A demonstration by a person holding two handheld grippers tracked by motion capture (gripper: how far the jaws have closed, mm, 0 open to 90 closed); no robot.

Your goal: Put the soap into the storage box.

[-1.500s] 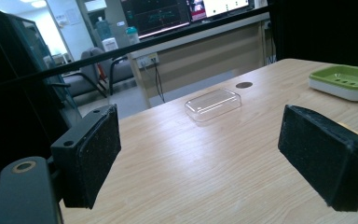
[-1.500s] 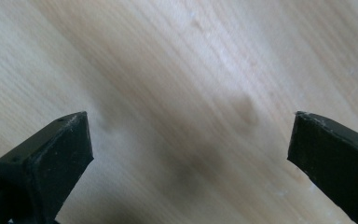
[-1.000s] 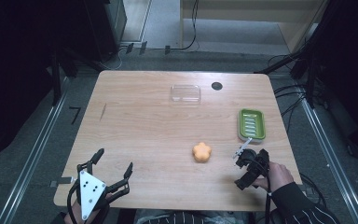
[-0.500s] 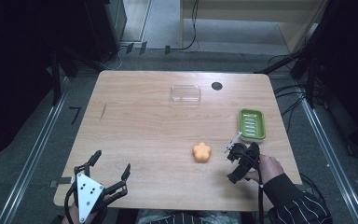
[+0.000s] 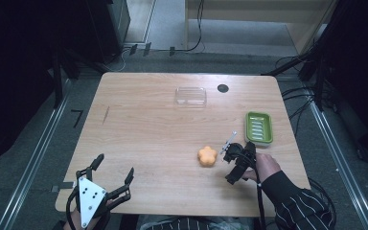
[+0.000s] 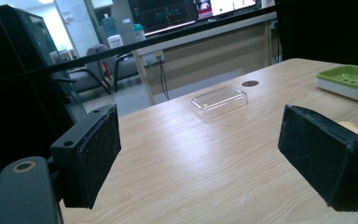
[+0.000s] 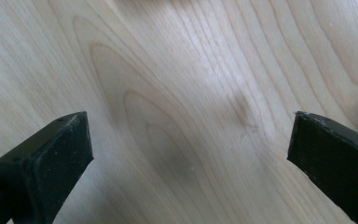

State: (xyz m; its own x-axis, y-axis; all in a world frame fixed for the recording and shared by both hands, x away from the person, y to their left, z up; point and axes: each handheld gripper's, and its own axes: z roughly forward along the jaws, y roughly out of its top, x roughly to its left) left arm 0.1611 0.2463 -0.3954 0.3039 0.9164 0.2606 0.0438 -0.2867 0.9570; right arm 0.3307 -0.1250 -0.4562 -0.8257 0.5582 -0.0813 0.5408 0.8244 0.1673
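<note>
An orange flower-shaped soap (image 5: pixel 207 156) lies on the wooden table (image 5: pixel 148 129), right of the middle. My right gripper (image 5: pixel 233 164) hovers just to its right, tilted down at the wood. Its jaws stand wide open, and in the right gripper view the right gripper (image 7: pixel 191 158) has only bare table between them. My left gripper (image 5: pixel 114 166) is at the front left corner, open and holding nothing. In the left gripper view the left gripper (image 6: pixel 209 158) looks across the table, and the orange soap (image 6: pixel 354 129) peeks out behind its right jaw.
A green soap dish (image 5: pixel 258 127) (image 6: pixel 349 80) sits near the right edge, behind my right gripper. A clear plastic lid (image 5: pixel 190 96) (image 6: pixel 219 101) lies at the back middle, with a dark round hole (image 5: pixel 223 88) (image 6: pixel 250 83) beside it.
My right gripper has moved left, closer to the orange soap. The left gripper has barely shifted.
</note>
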